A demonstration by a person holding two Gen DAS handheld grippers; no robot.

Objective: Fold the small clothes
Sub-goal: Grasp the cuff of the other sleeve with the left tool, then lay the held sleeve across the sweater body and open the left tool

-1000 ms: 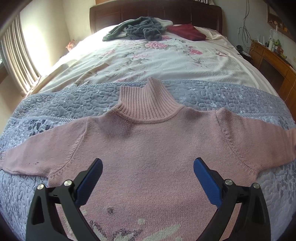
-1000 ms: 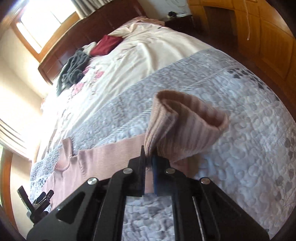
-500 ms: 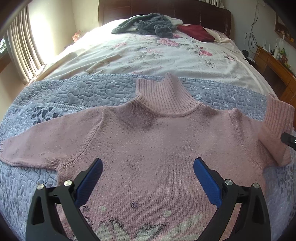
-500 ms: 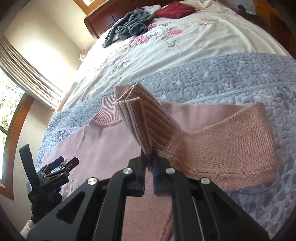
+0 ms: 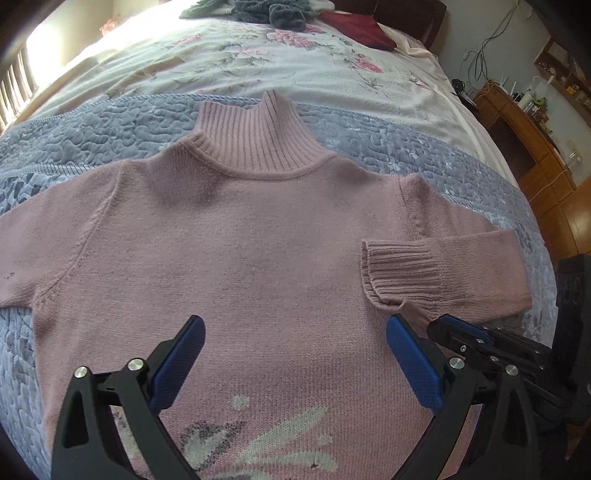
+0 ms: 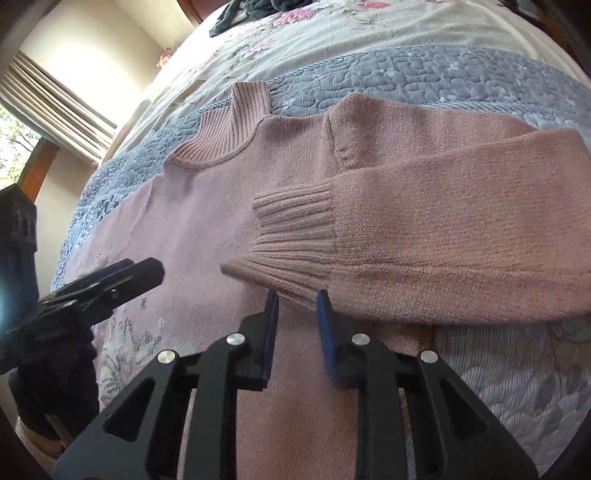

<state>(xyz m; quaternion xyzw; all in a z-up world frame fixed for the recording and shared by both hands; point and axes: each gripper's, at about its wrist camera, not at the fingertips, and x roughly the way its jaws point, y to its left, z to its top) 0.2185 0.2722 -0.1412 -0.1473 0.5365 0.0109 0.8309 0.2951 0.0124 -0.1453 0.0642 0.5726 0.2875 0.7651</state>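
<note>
A pink turtleneck sweater (image 5: 258, 240) lies flat, front up, on a blue-grey quilt (image 5: 92, 136). Its right sleeve is folded inward across the chest, and the ribbed cuff (image 5: 402, 269) rests on the body. The other sleeve (image 5: 44, 240) stays spread out to the left. My left gripper (image 5: 295, 354) hovers open over the lower chest, holding nothing. My right gripper (image 6: 297, 306) is open, its blue pads parted just short of the cuff (image 6: 295, 236), whose edge lies at the tips. The right gripper (image 5: 461, 336) also shows in the left wrist view, below the cuff.
A floral sheet (image 5: 258, 62) covers the bed beyond the quilt. Grey clothes (image 5: 266, 11) and a dark red garment (image 5: 358, 29) lie near the headboard. A wooden dresser (image 5: 524, 140) stands to the right of the bed. Window blinds (image 6: 55, 107) hang at the left.
My right gripper carried the cuff in over the sweater's chest, laid the sleeve flat and opened. The left gripper moved closer above the sweater and stayed open.
</note>
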